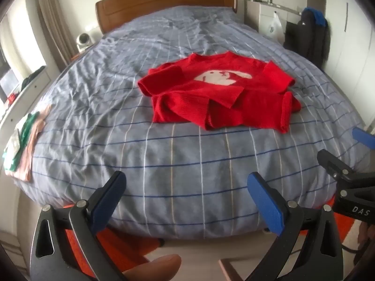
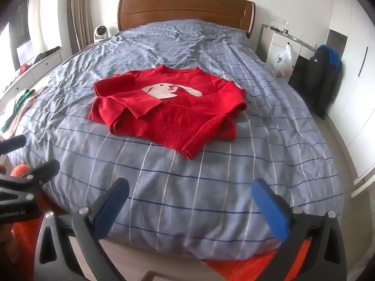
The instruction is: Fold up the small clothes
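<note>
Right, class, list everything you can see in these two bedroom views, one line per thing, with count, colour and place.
red sweater: one, red with a white animal motif, lying rumpled mid-bed
duvet: one, grey-blue with white and dark grid lines, covering the bed
headboard: one, brown wood, far end of the bed
folded clothes: small pile, green, white and pink, at the bed's left edge
fan: one, white, left of the headboard
plastic bag: one, white, hanging on the drawers to the right
jacket: one, black and blue, far right
left gripper: one, black with blue pads, open above the bed's near edge
right gripper: one, the same, open
</note>
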`<state>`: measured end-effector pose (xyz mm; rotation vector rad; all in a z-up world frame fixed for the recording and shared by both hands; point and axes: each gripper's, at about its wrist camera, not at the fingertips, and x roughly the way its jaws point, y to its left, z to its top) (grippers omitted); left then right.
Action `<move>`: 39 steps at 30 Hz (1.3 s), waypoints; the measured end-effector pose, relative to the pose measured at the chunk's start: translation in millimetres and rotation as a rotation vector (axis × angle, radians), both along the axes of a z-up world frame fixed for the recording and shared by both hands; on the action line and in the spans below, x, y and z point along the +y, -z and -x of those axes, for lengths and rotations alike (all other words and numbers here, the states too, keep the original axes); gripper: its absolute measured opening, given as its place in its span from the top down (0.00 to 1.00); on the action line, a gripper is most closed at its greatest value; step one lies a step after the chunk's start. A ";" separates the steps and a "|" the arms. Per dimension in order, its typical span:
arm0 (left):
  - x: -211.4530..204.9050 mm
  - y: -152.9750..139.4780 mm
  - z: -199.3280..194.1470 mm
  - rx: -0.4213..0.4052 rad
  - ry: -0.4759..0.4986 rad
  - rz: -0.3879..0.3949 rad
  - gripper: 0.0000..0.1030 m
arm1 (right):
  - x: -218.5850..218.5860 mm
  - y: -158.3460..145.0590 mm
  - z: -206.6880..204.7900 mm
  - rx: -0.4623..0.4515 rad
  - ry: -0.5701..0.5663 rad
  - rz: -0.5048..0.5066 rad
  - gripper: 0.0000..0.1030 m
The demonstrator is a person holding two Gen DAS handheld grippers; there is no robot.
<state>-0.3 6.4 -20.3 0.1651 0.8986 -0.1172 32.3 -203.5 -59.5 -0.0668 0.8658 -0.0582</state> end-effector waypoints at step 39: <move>7.9 8.2 -0.7 0.040 -0.001 0.018 0.00 | -4.4 3.4 -2.0 0.008 0.054 0.134 0.00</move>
